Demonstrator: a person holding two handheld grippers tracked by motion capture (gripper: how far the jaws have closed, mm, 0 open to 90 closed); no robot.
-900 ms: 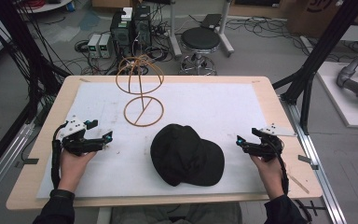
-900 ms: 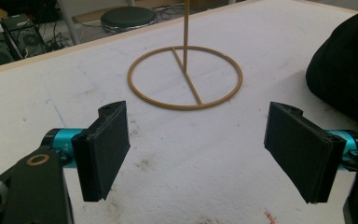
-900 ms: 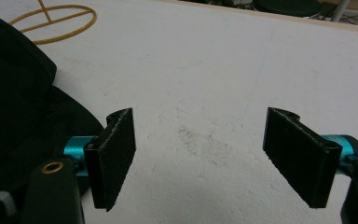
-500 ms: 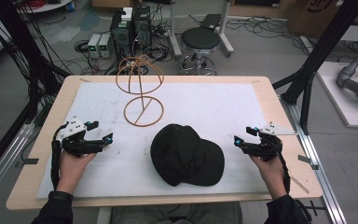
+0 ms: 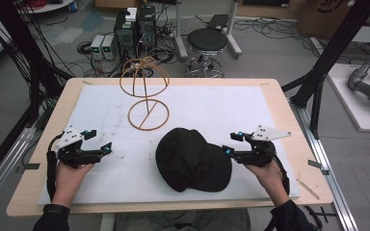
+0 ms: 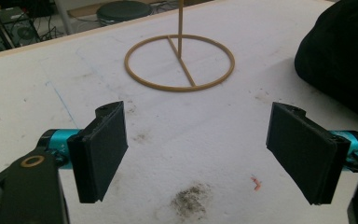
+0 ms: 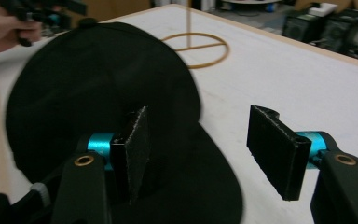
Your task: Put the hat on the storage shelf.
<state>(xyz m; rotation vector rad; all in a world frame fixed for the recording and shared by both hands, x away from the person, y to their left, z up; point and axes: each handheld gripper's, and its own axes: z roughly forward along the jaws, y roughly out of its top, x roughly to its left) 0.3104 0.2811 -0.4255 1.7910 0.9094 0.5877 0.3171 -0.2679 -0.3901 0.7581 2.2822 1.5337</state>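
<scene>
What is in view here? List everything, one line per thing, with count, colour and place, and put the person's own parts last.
cap: one, black, near middle of the sheet, brim toward the right tool.
wire stand: one, tan, a ring base with a dome on a stem, far left-centre of the sheet.
sheet: one, white, stained, covering most of the table.
table: one, light wood, bare at its edges.
stool: one, black seat, on the floor beyond the table.
electronics boxes: several, black and grey, floor beyond the far left edge.
left tool: one, black with teal, open, over the sheet's left side.
right tool: one, black with teal, open, at the cap's brim.
hands: two, near edge, one on each tool.
</scene>
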